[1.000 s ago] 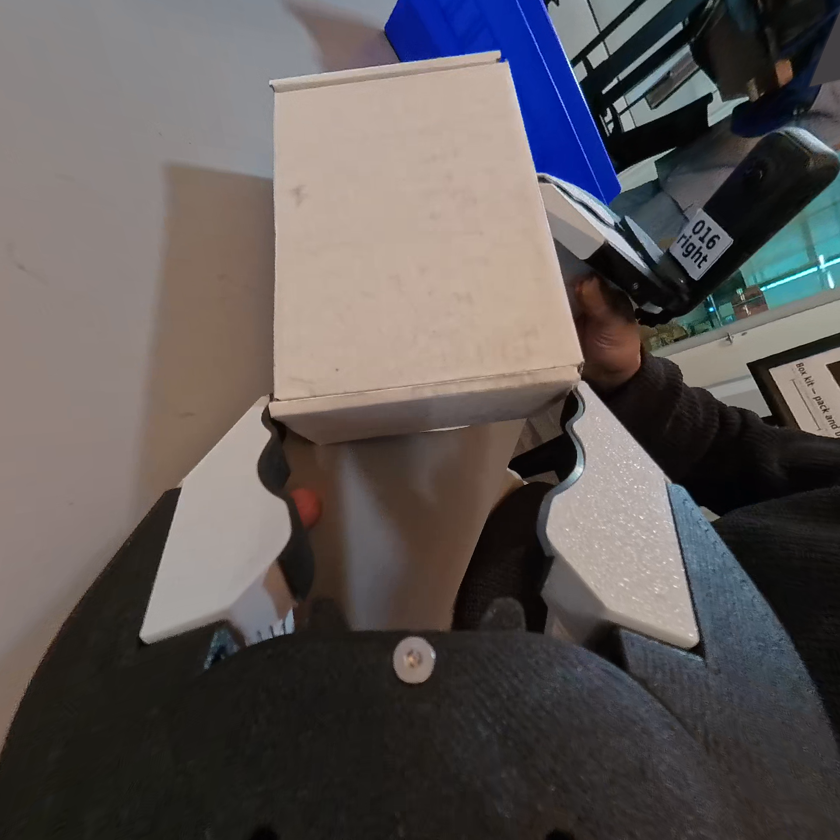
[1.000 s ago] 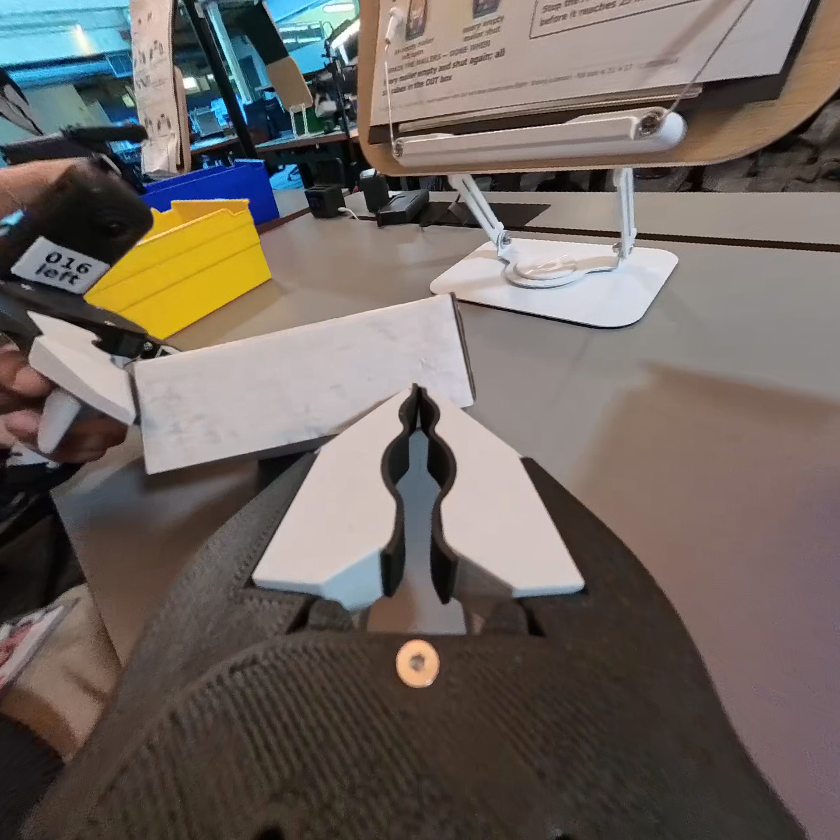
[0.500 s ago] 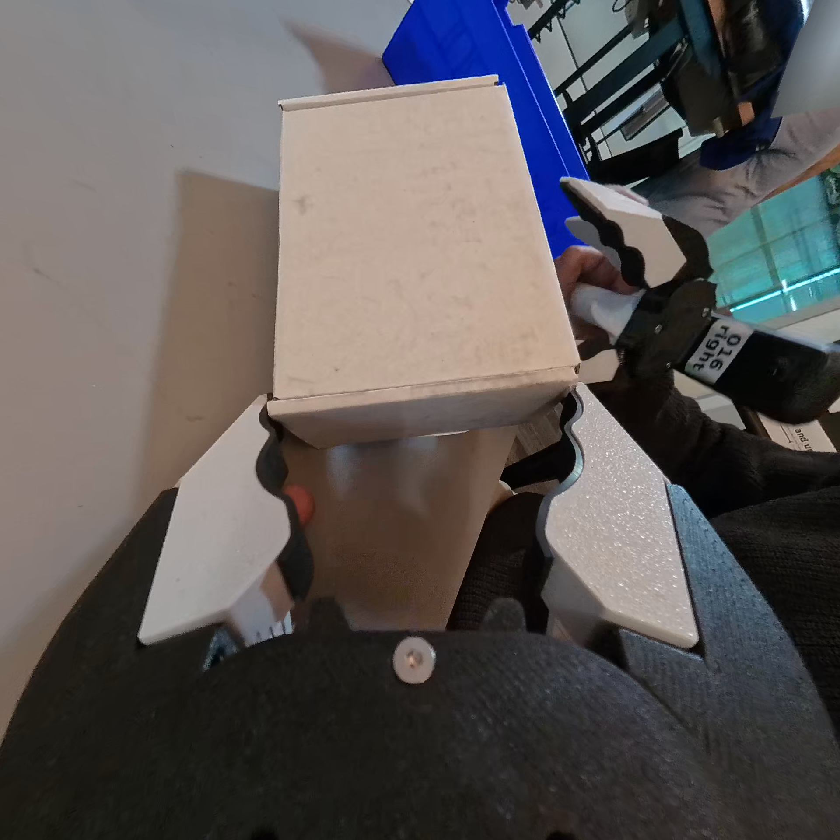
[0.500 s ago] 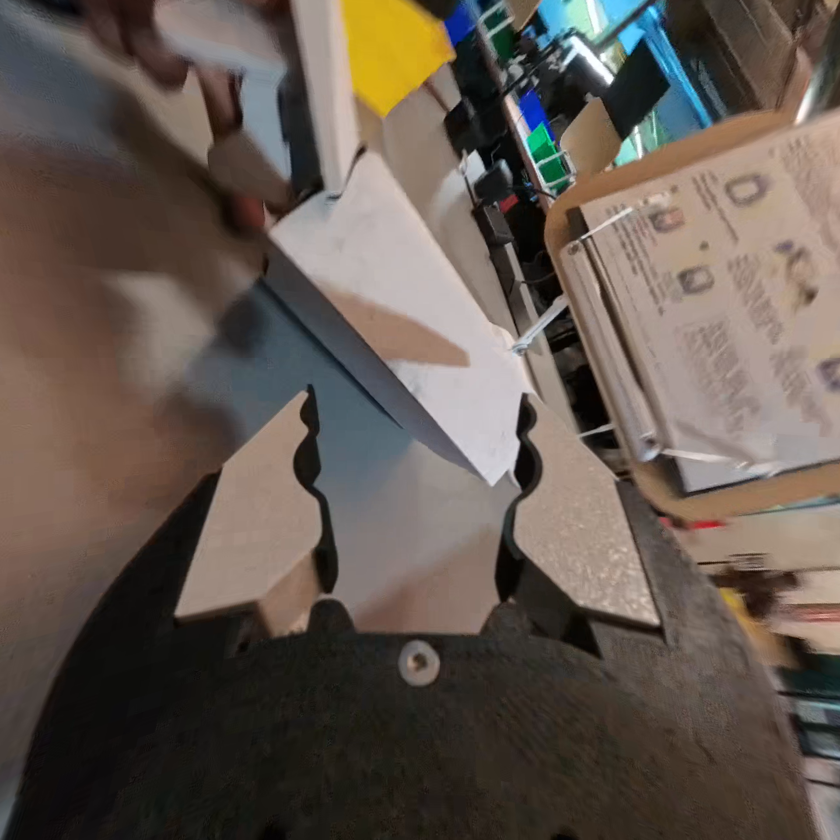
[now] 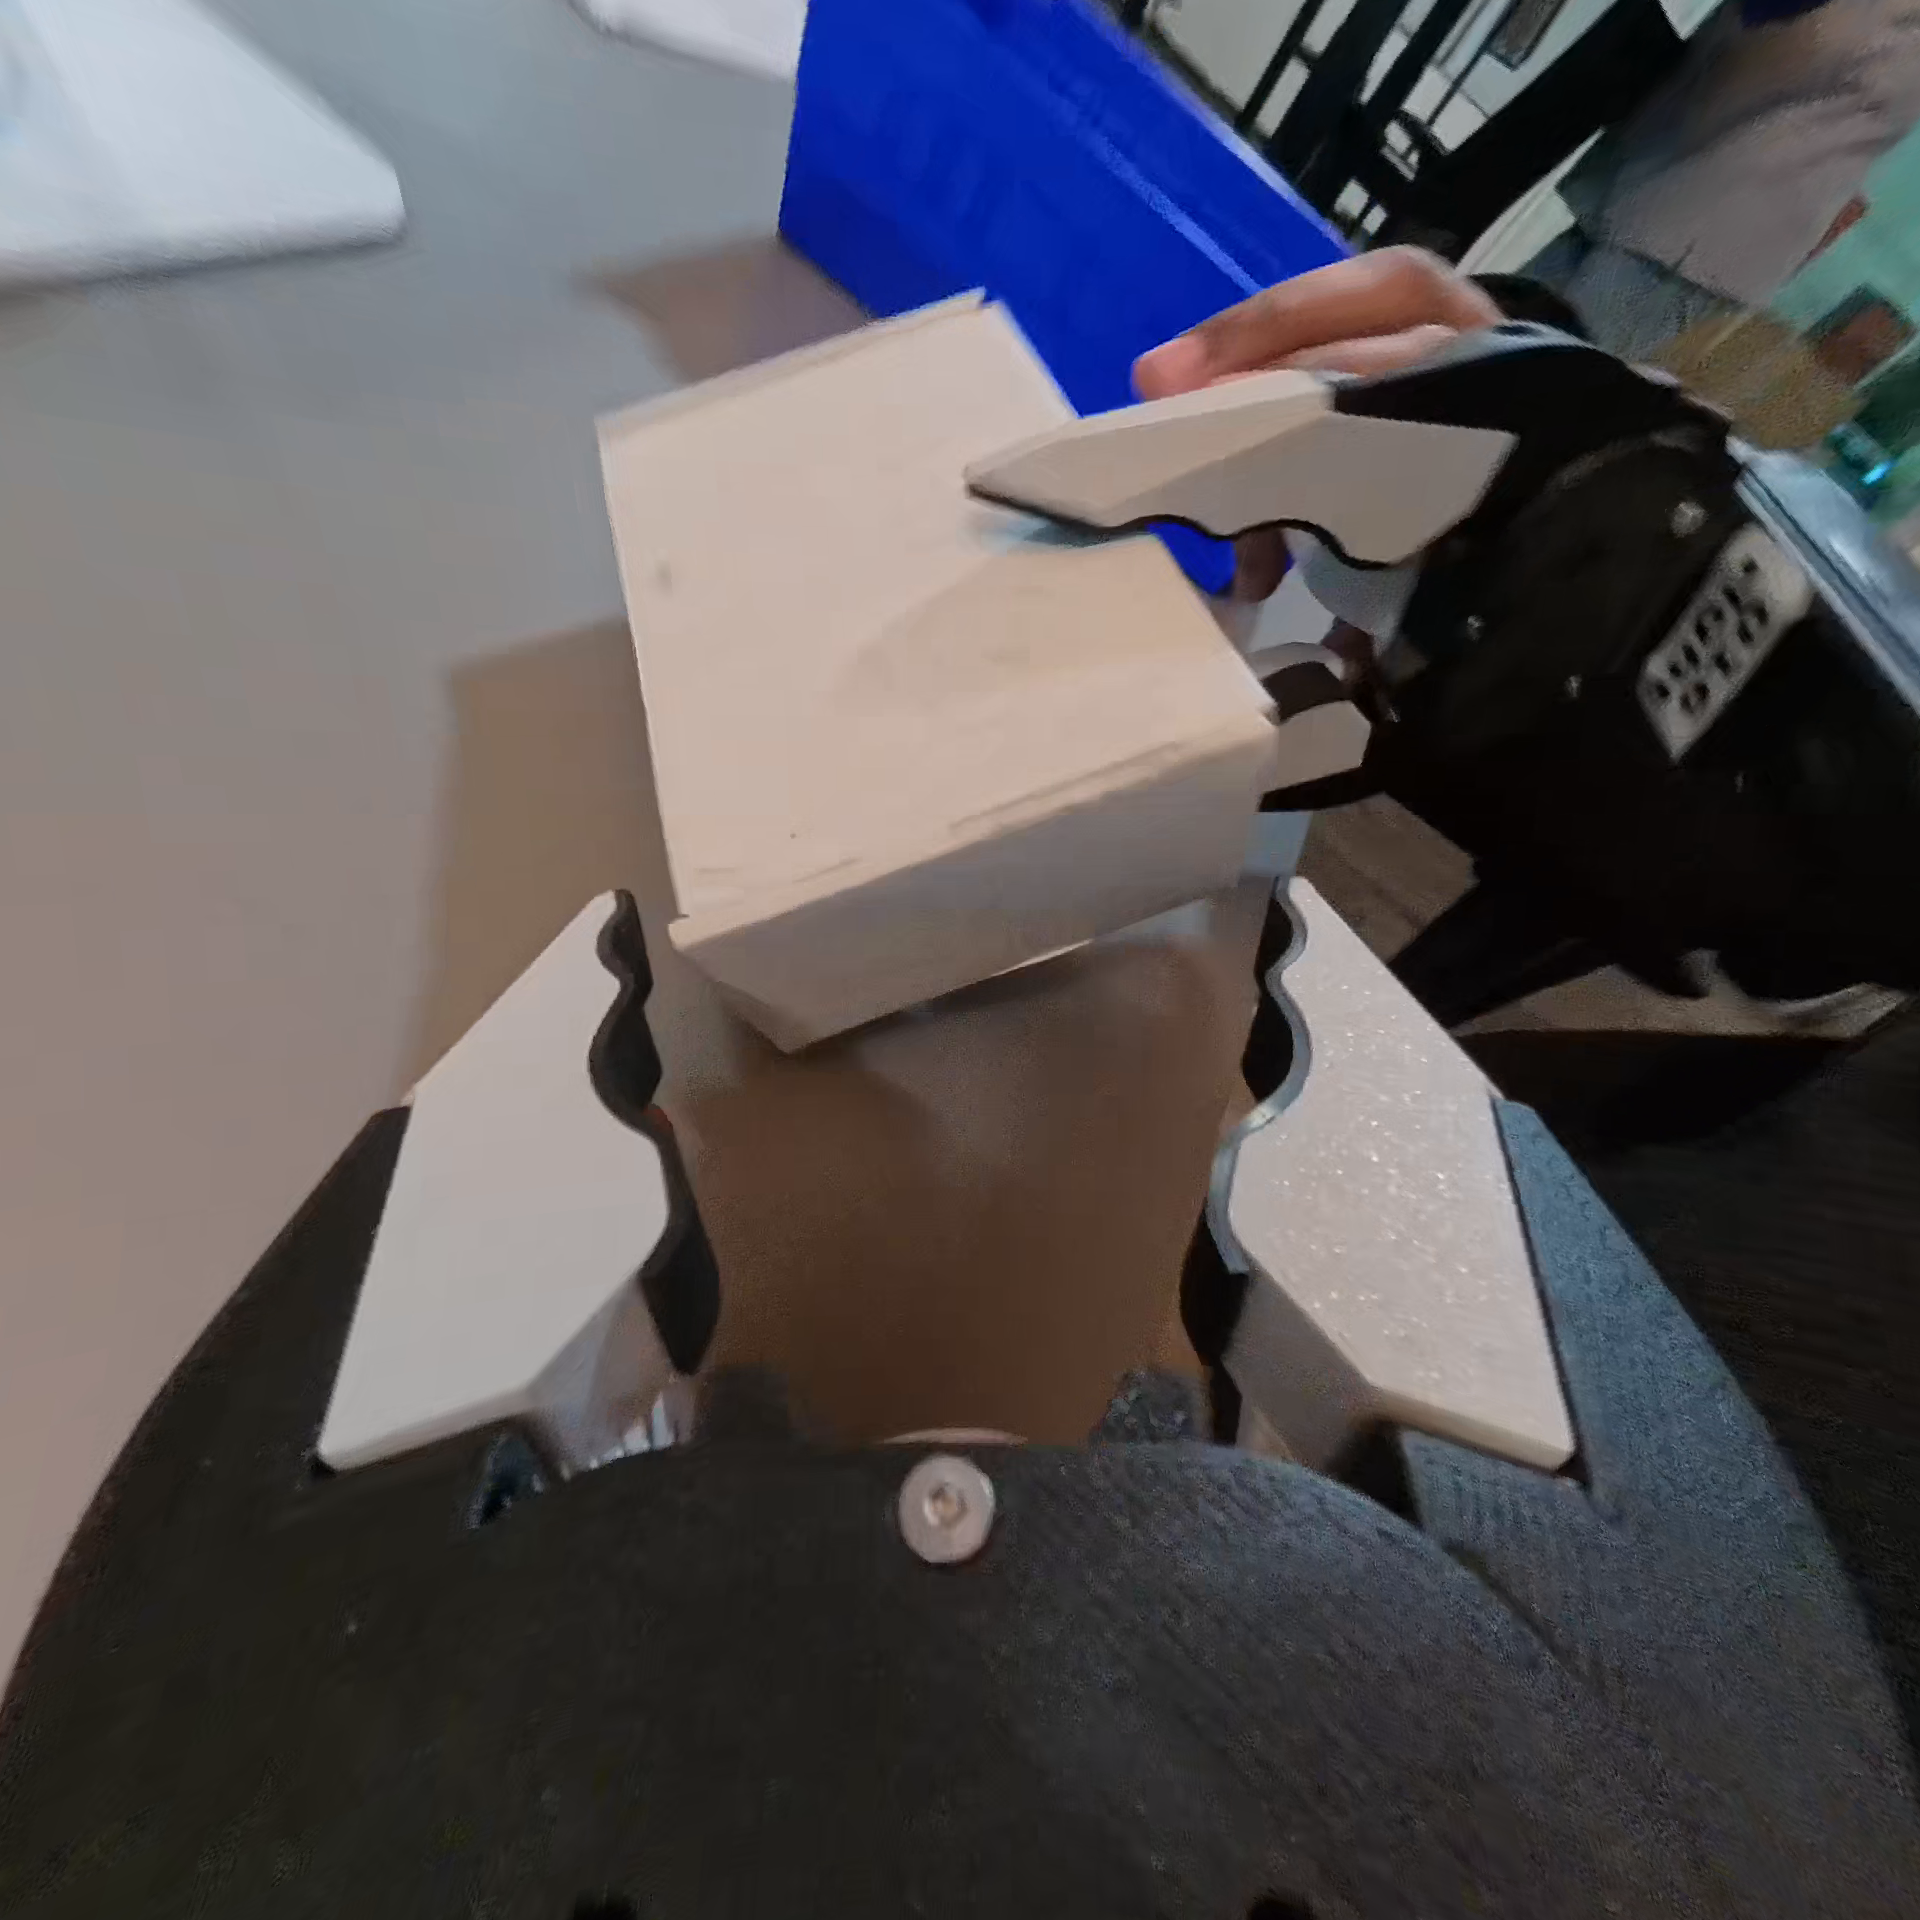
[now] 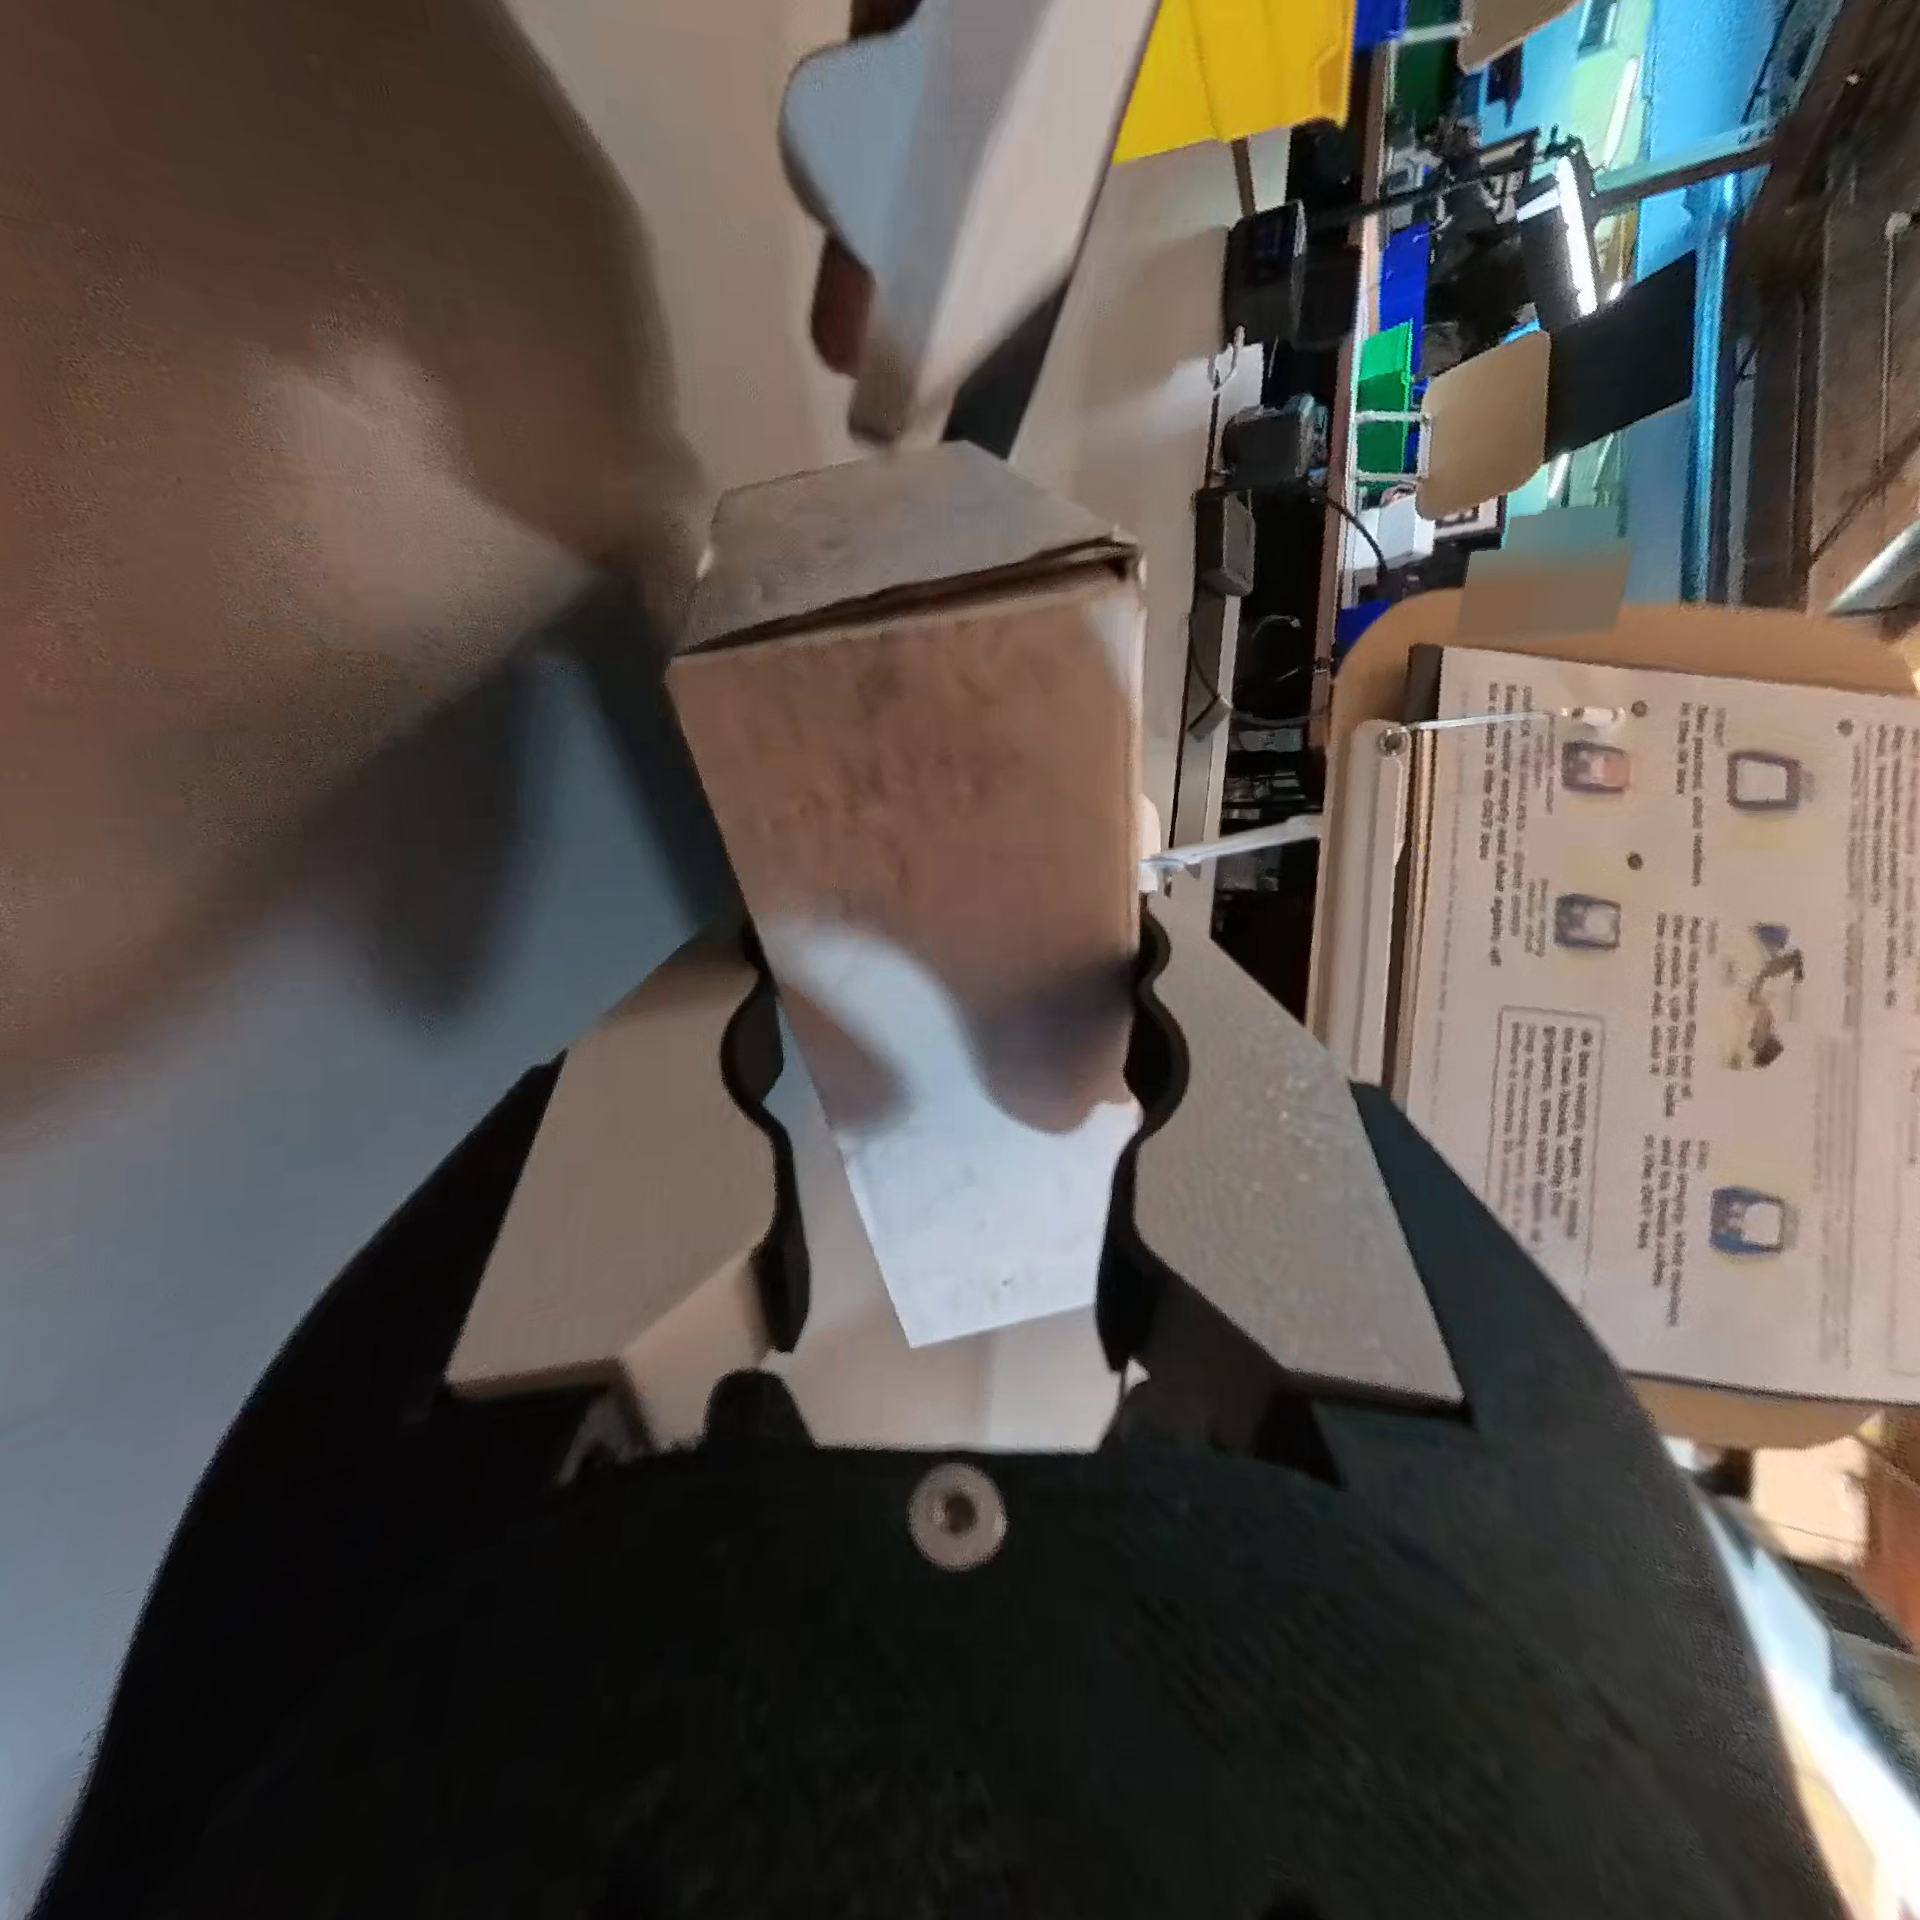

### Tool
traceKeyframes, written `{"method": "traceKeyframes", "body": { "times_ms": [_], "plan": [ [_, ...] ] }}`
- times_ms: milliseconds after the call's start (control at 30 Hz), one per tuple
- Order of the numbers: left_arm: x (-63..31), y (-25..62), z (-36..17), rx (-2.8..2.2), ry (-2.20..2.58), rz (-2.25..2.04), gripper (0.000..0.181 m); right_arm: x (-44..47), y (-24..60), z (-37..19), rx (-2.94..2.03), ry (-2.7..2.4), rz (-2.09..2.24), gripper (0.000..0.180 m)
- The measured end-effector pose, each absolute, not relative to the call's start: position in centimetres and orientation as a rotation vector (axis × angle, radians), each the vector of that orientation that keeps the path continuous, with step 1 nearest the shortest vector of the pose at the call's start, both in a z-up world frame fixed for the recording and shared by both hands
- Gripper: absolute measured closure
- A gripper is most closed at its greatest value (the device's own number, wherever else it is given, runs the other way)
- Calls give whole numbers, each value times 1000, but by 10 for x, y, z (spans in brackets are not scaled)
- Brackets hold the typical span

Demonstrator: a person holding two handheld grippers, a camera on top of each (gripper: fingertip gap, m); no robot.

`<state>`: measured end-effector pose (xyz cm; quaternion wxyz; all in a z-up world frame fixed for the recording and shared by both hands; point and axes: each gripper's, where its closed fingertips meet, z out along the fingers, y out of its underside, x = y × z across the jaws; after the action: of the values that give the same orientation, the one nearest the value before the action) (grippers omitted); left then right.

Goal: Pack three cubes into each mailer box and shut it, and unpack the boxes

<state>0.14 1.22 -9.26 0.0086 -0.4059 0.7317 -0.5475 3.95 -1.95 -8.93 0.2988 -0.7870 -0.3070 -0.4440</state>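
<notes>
Right wrist view, nearest first: our right claw (image 6: 951, 1049) has the closed mailer box (image 6: 914, 831) between its fingers, both pads pressed on its narrow sides, so we log it as clamped on the box. The box runs away from the camera, its far end closed. We judge this grip is meant to carry the box's weight so the other hand can let go.

Left wrist view: left claw (image 5: 951, 1039) stands wide, fingers apart from the box; only the box's (image 5: 914, 665) near corner dips into the gap, touching neither pad as far as we can tell. The box hangs tilted above the counter (image 5: 208, 623), held at its right side by the right claw (image 5: 1226, 488). Looks like a hand-over, left to right.

Room for moving: bare counter lies left of the box. Beyond it, the blue bin (image 5: 1039, 187) sits just behind the far edge, which limits a forward swing. From the right wrist view, a yellow bin (image 6: 1236, 73) and an instruction sheet on a stand (image 6: 1662, 987) lie farther off. No cubes visible; contents unknown.
</notes>
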Motion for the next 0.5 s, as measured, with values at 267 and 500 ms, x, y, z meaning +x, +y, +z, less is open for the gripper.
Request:
{"method": "traceKeyframes", "body": {
  "times_ms": [267,500],
  "plan": [
    [-6,1,-63,-552,2082,-1403,55,38,-31,-75,-2115,-689,-996,114],
    [0,-17,-65,-280,1888,-1048,83,-1,-22,-66,-2162,-720,-798,113]
  ]
}}
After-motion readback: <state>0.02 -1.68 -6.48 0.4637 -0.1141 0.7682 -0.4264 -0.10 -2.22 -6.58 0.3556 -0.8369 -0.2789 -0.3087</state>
